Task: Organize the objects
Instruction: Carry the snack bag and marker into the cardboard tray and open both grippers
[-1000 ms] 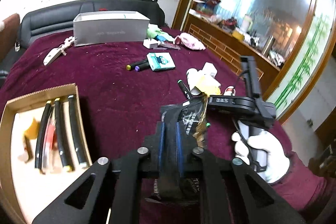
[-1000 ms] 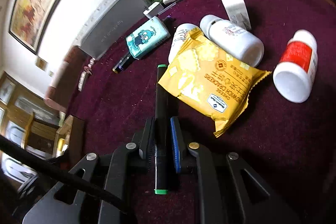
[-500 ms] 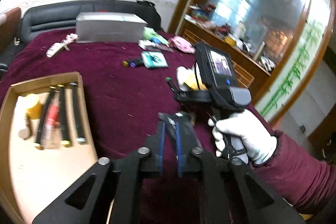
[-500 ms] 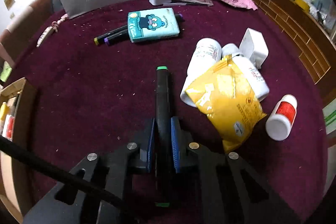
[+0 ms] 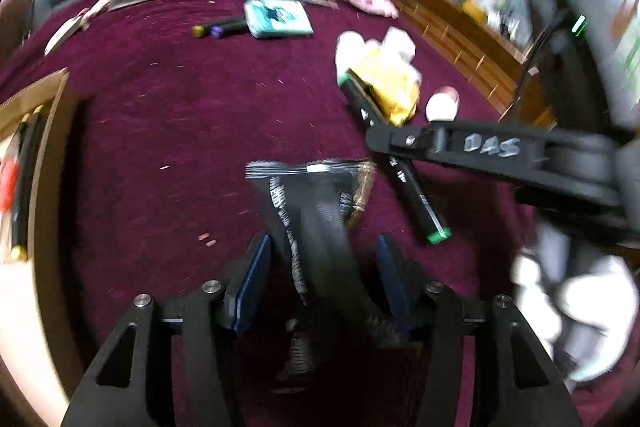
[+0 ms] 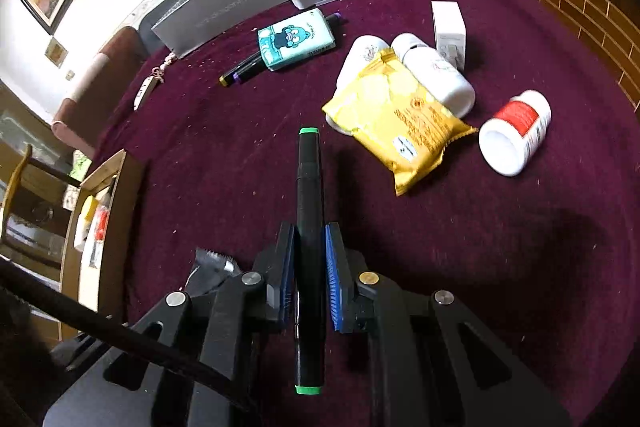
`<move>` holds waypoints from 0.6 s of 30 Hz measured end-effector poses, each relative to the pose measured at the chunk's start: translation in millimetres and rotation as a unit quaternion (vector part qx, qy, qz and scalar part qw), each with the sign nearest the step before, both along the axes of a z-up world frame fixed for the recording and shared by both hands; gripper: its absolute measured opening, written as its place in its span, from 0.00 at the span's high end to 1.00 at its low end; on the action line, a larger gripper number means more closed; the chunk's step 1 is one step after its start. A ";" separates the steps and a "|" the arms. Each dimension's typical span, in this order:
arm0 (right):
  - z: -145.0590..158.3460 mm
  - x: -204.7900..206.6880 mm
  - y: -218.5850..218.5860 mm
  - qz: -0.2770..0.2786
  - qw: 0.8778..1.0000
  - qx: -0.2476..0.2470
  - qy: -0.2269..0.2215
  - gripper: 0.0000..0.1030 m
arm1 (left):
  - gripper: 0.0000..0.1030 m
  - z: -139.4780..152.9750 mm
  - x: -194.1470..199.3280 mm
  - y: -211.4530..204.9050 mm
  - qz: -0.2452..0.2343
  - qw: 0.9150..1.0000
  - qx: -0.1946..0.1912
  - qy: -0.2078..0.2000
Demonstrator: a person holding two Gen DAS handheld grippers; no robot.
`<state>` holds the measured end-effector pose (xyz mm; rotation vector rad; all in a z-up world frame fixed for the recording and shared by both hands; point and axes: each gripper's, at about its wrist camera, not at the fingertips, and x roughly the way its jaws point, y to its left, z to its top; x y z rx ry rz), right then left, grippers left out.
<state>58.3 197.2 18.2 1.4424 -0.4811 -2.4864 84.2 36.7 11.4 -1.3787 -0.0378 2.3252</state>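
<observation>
The maroon cloth (image 6: pixel 500 247) fills both views; its widest bare stretch lies in the lower right of the right wrist view and across the middle of the left wrist view. A silver box (image 6: pixel 224 15) stands along the cloth's far edge, upper centre. A cardboard tray (image 6: pixel 116 195) sits at the left edge of both views, with dark pens and a red item lying lengthwise inside.

The left gripper (image 5: pixel 320 267), at bottom centre of its view, has jaws that have just been opening; the blue pads now stand apart, clear of the black packet (image 5: pixel 308 211) between them. The packet's long axis runs up the frame, crimped end farthest from the camera; blur hides whether it rests on the cloth.

The right gripper (image 6: pixel 310 263) is clamped on a black marker (image 6: pixel 308 187) with green ends, long axis along the fingers, pointing straight up the frame. From the left wrist view the marker slants from upper left to lower right.

Right of the marker tip lies a yellow snack bag (image 6: pixel 400 123) over two white bottles (image 6: pixel 436 75), with a red-labelled bottle (image 6: pixel 516 131) on its side farther right. A teal packet (image 6: pixel 296 39) lies above centre.
</observation>
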 end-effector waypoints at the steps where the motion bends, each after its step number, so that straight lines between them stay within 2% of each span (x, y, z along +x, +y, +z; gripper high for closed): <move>1: -0.6 2.0 1.9 0.000 1.000 -0.008 -0.002 0.88 | 0.50 -5.1 -1.2 8.7 -0.005 1.000 -0.015 0.003; 2: -1.2 2.5 3.4 -0.001 1.000 -0.014 -0.003 0.88 | 0.50 -4.4 1.7 17.9 -0.015 0.999 -0.030 0.028; 3: -1.6 3.3 5.6 -0.001 1.000 -0.020 -0.004 0.88 | 0.52 -5.4 3.5 24.5 -0.024 0.998 -0.044 0.033; 4: -2.0 4.3 8.9 -0.001 1.000 -0.029 -0.005 0.88 | 0.65 -5.0 5.8 26.8 -0.027 0.998 -0.045 0.039; 5: -2.0 5.2 11.5 -0.002 0.999 -0.037 -0.007 0.88 | 0.72 -3.8 6.3 24.3 -0.030 0.999 -0.026 0.034; 8: -2.7 6.2 21.7 -0.004 0.998 -0.067 -0.010 0.88 | 0.76 2.5 5.4 9.9 -0.024 0.999 0.013 0.027; 9: -3.3 6.5 24.6 -0.003 0.996 -0.083 -0.013 0.88 | 0.82 6.2 6.4 3.4 -0.020 0.999 0.022 0.033; 11: -3.8 7.3 28.2 -0.002 0.994 -0.111 -0.017 0.88 | 0.82 13.8 7.3 -12.4 -0.009 0.998 0.044 0.035; 15: 1.9 7.8 23.6 0.005 0.993 -0.121 -0.008 0.88 | 0.82 34.1 14.0 -47.2 0.019 0.995 0.081 0.052; 18: 9.6 6.7 14.6 0.019 0.989 -0.145 -0.004 0.88 | 0.82 57.7 18.2 -84.3 0.050 0.990 0.105 0.078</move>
